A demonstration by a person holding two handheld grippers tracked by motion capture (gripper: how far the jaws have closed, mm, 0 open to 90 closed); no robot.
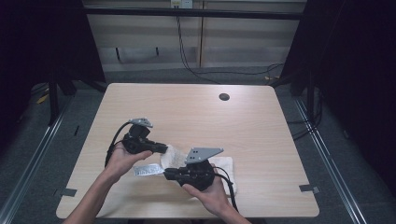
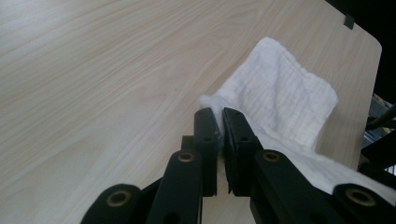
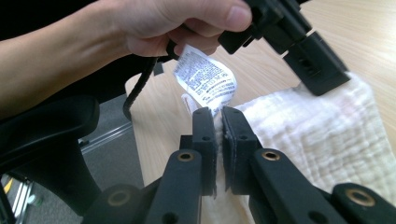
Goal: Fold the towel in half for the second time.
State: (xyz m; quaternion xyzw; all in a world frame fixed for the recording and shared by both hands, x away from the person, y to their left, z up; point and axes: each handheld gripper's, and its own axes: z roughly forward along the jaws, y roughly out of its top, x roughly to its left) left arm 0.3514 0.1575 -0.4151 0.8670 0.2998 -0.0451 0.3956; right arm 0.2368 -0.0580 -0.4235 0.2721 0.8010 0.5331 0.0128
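Item: my left gripper (image 2: 219,122). Jaws drawn narrow, clamped on the near edge of the white cloth (image 2: 280,100); a pinch of fabric bunches up between the pads. In the high view this gripper (image 1: 161,148) sits left of centre in the lower half of the frame, my left hand (image 1: 120,157) wrapped round its body.

Item: my right gripper (image 3: 218,122). Jaws likewise narrow, closed on another edge of the same cloth, just below its printed care label (image 3: 205,81), which stands up above the jaw tips. In the high view it (image 1: 167,174) lies low and centre, my right hand (image 1: 210,191) behind it.

Item: white cloth (image 1: 224,164). Waffle-textured, lying low and centre on the table (image 1: 187,107), mostly spread flat toward the lower right, one edge raised off the wood where both grips hold it. Two close grips on one edge suggest, in my judgement, that I mean to lift and spread or fold it; holding by the hem keeps the fabric from slipping.

Item: table. Pale wood grain, a round cable hole (image 1: 224,97) at upper centre, otherwise bare.

Item: surroundings. Dark curtains at both sides of the frame, grey floor, cables at top.
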